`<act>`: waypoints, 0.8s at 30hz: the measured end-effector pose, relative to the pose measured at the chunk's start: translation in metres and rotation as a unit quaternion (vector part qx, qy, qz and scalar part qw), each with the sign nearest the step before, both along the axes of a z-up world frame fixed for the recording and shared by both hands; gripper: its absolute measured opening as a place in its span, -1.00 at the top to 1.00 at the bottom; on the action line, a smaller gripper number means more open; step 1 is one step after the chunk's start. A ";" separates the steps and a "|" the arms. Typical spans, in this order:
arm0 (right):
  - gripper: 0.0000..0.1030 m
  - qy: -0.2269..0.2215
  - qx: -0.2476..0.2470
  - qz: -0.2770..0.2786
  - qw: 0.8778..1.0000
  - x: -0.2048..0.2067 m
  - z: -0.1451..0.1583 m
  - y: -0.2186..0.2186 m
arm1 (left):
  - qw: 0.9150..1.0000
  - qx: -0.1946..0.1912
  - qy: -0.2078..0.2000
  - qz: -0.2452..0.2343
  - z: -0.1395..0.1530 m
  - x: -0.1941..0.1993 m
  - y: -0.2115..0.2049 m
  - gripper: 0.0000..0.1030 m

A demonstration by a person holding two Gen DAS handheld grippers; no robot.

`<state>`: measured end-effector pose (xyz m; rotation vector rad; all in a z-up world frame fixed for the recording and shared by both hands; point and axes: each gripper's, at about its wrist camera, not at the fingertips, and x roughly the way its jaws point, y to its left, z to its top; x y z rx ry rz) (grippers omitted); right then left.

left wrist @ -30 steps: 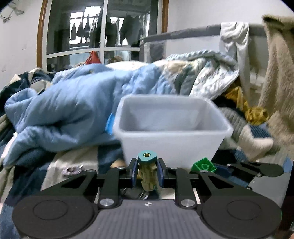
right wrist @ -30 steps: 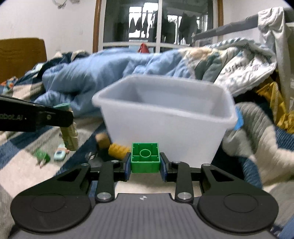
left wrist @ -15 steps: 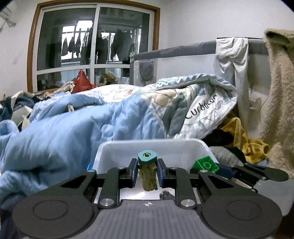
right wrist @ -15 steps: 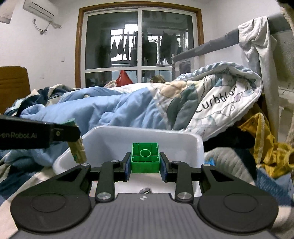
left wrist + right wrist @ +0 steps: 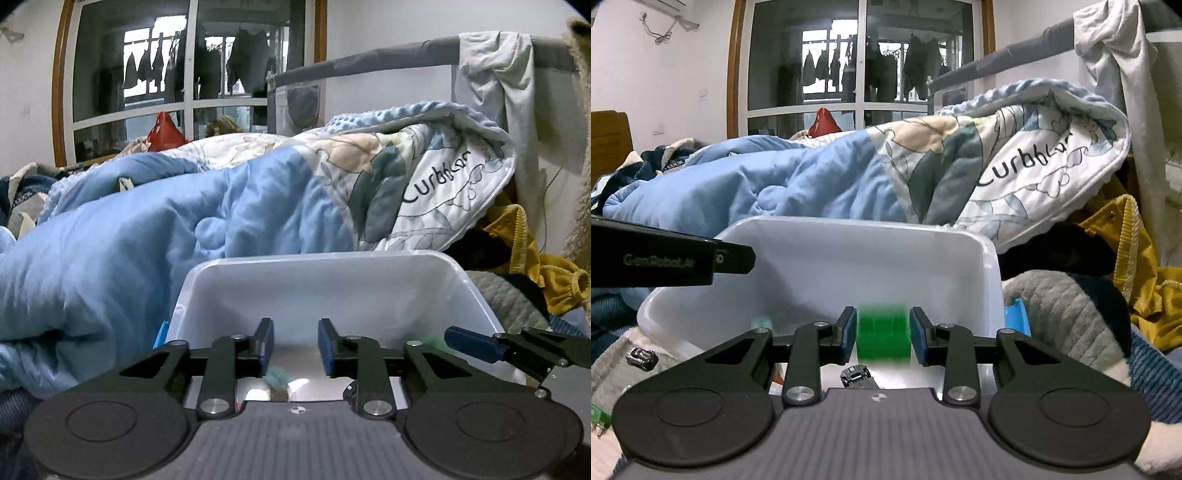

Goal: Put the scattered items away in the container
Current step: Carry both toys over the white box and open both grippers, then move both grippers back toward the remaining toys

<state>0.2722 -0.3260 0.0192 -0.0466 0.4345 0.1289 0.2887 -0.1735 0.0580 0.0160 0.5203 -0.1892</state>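
Note:
A white plastic bin (image 5: 332, 295) (image 5: 849, 266) stands on the bed in front of both grippers. My left gripper (image 5: 295, 345) is open over the bin; a teal-topped toy (image 5: 277, 378) shows blurred just below its fingers, inside the bin. My right gripper (image 5: 882, 336) is open over the bin; a green brick (image 5: 883, 332), blurred, sits loose between its fingers. A small toy car (image 5: 857, 376) lies in the bin. The left gripper's finger (image 5: 665, 260) shows at the left of the right wrist view, and the right gripper's finger (image 5: 476, 345) at the right of the left wrist view.
A blue quilt (image 5: 147, 229) and a patterned blanket (image 5: 1015, 166) are heaped behind the bin. A second toy car (image 5: 642, 357) and a small green piece (image 5: 599, 415) lie on the bed left of the bin. Yellow clothing (image 5: 1137, 258) lies at the right.
Both grippers opened over the bin. The teal-topped toy dropped out of the left one, and the green brick came free between the right fingers.

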 end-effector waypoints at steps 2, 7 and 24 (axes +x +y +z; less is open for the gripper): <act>-0.04 -0.003 -0.002 0.000 1.000 -0.001 0.001 0.001 | 1.000 0.004 -0.001 0.004 0.000 -0.002 0.000 -0.21; -0.75 -0.025 -0.013 -0.002 1.000 -0.009 0.007 0.005 | 1.000 0.003 0.008 0.013 0.004 -0.011 0.004 -0.43; -1.00 -0.085 0.004 0.103 0.991 -0.088 0.006 0.037 | 0.998 -0.016 -0.033 0.043 -0.013 -0.125 0.081 -0.59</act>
